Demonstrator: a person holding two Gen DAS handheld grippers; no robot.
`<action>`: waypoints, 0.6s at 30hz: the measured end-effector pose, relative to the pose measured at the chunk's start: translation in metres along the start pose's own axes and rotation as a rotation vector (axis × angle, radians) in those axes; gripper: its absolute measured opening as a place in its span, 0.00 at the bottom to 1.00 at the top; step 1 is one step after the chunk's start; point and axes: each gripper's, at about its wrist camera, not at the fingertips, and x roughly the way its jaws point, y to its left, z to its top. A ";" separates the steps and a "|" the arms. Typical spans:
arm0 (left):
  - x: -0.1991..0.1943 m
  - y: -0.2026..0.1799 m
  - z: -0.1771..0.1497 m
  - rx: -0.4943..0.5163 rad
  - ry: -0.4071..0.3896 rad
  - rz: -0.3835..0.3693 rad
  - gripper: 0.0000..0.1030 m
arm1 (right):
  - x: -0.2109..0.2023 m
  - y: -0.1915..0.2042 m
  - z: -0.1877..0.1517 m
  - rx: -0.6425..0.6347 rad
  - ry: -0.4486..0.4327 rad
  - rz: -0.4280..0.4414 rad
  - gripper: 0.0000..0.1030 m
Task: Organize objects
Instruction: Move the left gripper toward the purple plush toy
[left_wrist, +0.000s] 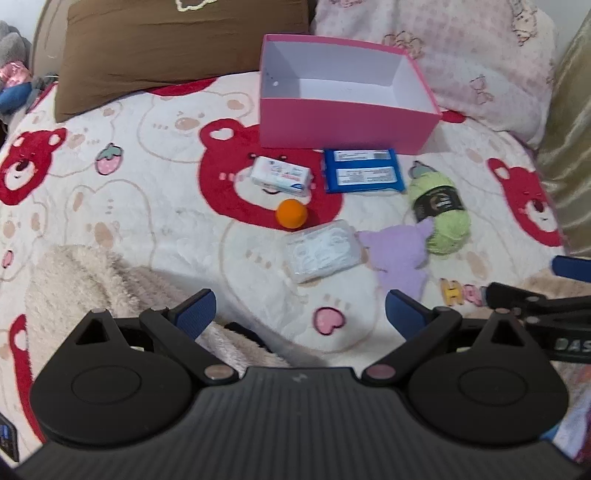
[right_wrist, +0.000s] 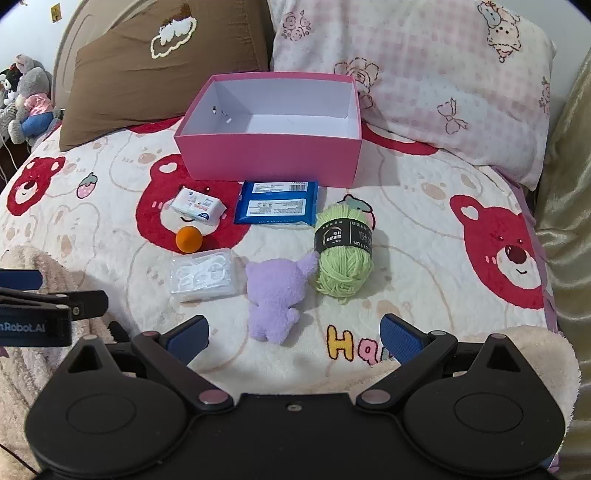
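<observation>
Jaws apart, purple plush just ahead

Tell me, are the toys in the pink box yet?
Not yet. The pink box is empty. Both the left gripper and right gripper are open, holding nothing. Still on the blanket: orange ball, purple plush, green yarn, blue packet, white packet and clear case.

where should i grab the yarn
Grip the yarn across its black paper band, the narrowest and firmest part, coming from above with the right gripper. The fingers go on its left and right sides; mind the purple plush touching its left.
</observation>
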 end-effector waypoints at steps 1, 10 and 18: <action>-0.002 0.000 0.000 -0.001 -0.002 -0.013 0.96 | -0.001 0.000 0.000 -0.001 -0.001 0.001 0.97; -0.009 0.000 0.002 0.002 -0.015 -0.006 0.96 | -0.003 0.002 -0.002 0.013 -0.002 -0.002 0.97; -0.008 -0.002 0.001 0.017 -0.012 0.006 0.96 | -0.003 0.001 -0.003 0.020 -0.001 -0.007 0.97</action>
